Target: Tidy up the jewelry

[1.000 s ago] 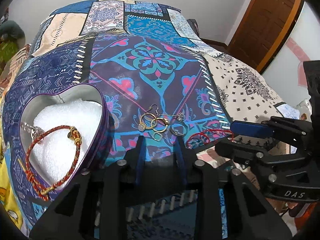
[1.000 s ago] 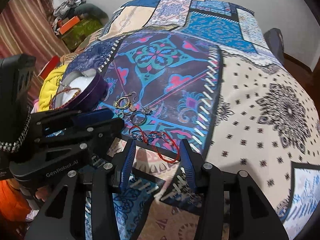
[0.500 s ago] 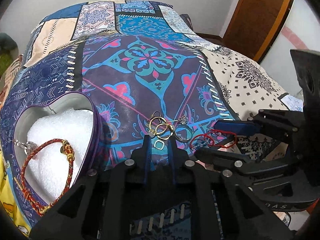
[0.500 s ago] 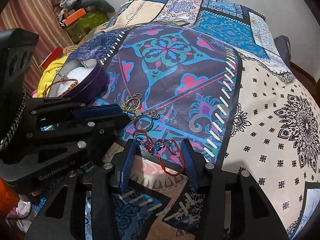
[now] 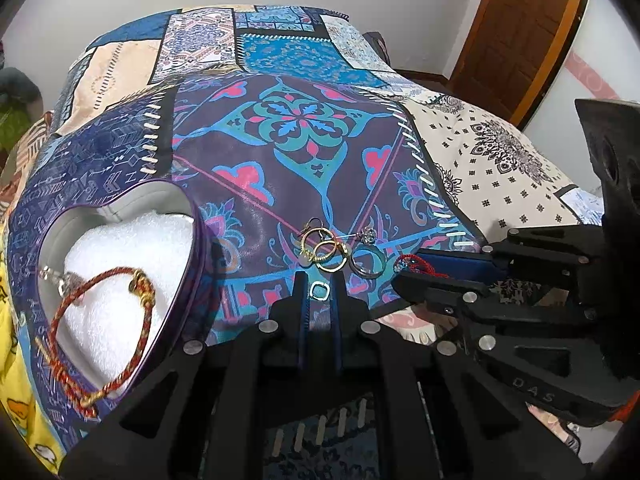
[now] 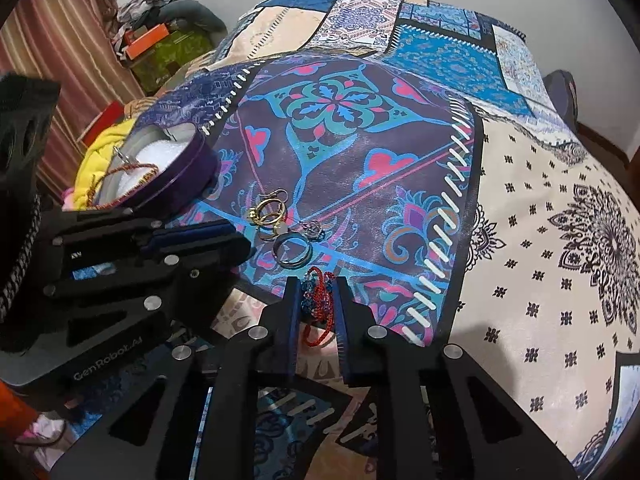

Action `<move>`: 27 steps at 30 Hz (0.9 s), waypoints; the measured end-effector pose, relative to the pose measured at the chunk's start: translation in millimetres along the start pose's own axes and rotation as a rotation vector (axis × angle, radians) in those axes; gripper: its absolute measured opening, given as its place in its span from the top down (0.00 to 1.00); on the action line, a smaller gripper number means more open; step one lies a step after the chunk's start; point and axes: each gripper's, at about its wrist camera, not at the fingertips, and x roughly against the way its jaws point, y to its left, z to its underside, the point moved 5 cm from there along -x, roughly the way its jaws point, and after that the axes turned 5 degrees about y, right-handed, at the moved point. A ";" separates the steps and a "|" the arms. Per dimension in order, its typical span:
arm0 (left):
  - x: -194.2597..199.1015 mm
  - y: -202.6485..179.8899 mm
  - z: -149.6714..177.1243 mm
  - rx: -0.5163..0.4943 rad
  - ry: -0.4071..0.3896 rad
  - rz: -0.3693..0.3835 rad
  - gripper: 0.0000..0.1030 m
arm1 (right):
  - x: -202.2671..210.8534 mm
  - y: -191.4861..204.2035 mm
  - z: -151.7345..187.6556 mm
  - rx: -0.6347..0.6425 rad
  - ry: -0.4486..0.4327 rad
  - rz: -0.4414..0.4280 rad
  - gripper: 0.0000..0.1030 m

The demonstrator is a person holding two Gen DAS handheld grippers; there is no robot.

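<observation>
My bed's patchwork cover point(image 5: 280, 184) carries a heart-shaped tin point(image 5: 192, 276), gold hoops point(image 5: 324, 246), a silver ring point(image 5: 366, 264) and a red cord bracelet point(image 6: 320, 300).

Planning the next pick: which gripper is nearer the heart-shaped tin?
Left. The left gripper sits beside the heart-shaped tin, fingers around a small ring. The right gripper is farther off, closed on the red cord bracelet.
</observation>
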 end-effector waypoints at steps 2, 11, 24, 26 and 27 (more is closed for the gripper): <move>5.8 0.5 3.4 0.010 -0.007 0.004 0.92 | 6.2 0.3 -1.2 -0.007 -0.012 -0.004 0.87; 54.1 8.8 10.2 0.027 -0.088 -0.015 0.92 | 51.4 10.8 -21.4 0.001 -0.128 0.017 0.87; 136.4 39.2 -1.9 0.067 -0.261 -0.059 0.92 | 94.5 62.3 -57.0 0.057 -0.285 -0.026 0.87; 147.2 45.4 -3.8 0.070 -0.287 -0.075 0.92 | 94.4 73.1 -61.6 0.065 -0.296 -0.041 0.87; 152.4 49.2 -4.4 0.074 -0.298 -0.080 0.92 | 94.1 76.9 -63.0 0.068 -0.299 -0.049 0.87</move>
